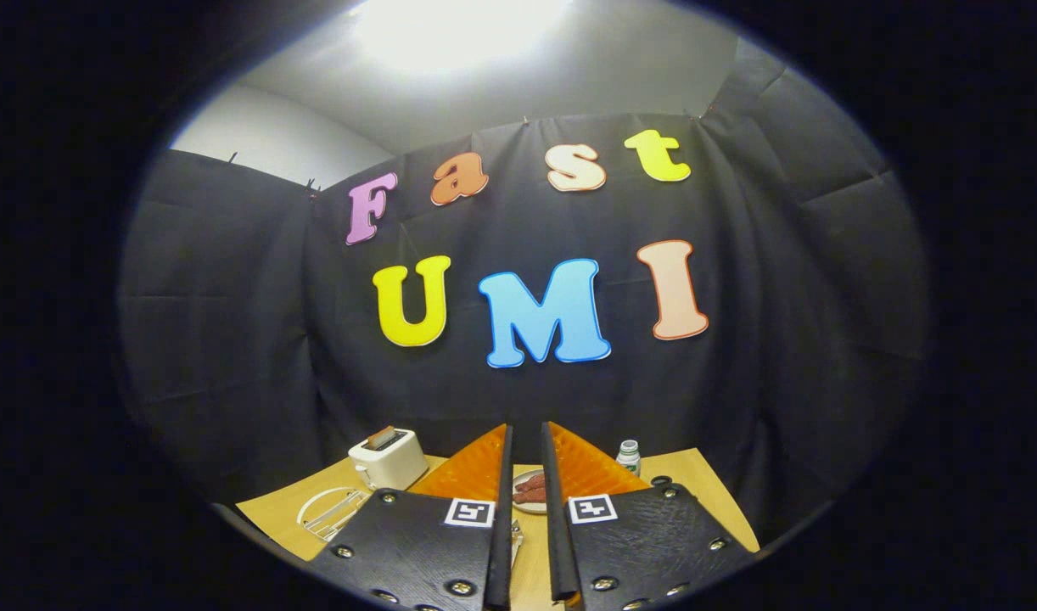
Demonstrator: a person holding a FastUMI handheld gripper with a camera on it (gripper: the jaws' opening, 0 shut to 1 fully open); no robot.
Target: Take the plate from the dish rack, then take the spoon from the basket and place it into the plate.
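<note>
My gripper (527, 433) is held high above the wooden table (705, 492) and points at the booth's wall. Its two fingers stand almost together, with only a narrow slit between them and nothing seen pressed between the tips. Through the slit I see a white plate (531, 494) lying on the table with reddish food on it. Lower in the slit, close to the left finger, a small shiny metal piece (516, 535) shows; I cannot tell whether it is the spoon. A white wire dish rack (332, 512) stands left of the fingers with no plate in it.
A white toaster (389, 458) with a slice in it stands behind the rack. A small white bottle with a green cap (628, 456) stands right of the fingers. The table's far edge meets the black cloth wall.
</note>
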